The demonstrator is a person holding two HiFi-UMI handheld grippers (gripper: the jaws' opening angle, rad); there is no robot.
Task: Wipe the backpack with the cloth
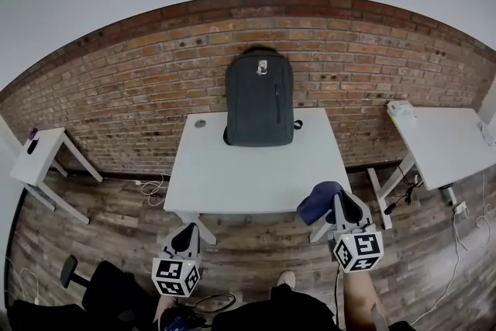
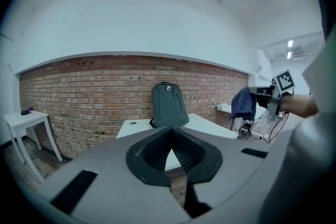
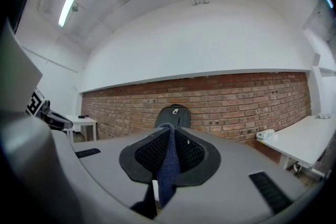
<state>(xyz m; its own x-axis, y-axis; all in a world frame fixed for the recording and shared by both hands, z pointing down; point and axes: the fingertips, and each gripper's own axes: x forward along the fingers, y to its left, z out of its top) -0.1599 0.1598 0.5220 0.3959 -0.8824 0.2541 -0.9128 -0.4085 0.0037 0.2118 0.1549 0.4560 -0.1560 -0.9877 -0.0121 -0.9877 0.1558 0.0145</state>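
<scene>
The right gripper (image 3: 169, 131) has its 2 jaws pressed together on a dark blue cloth (image 3: 167, 165), a fold of which runs down the middle of the ribbed black pads and hangs out below them. In the head view the rest of the cloth (image 1: 318, 201) bunches to the left of that gripper's (image 1: 339, 199) tips, over the near right corner of a white rectangular table (image 1: 256, 174). The left gripper (image 2: 170, 131) has its jaws closed tip to tip with nothing between them; a small triangular gap below the tips shows only the table top. In the head view it (image 1: 187, 231) hangs low at the table's near left corner, well apart from the right gripper.

The dark grey fabric backpack (image 1: 260, 101) stands upright at the far edge of the table, centred, its back against a red brick wall (image 1: 139, 81); neither gripper touches it, and both gripper views look toward it (image 2: 169, 105) (image 3: 174, 112) across the bare table top. A small round grey disc (image 1: 200, 122) lies on the table just left of the backpack. A small white side table (image 1: 39, 155) stands far left, a second white table (image 1: 449, 143) at right, both on a wooden plank floor (image 1: 116, 217).
</scene>
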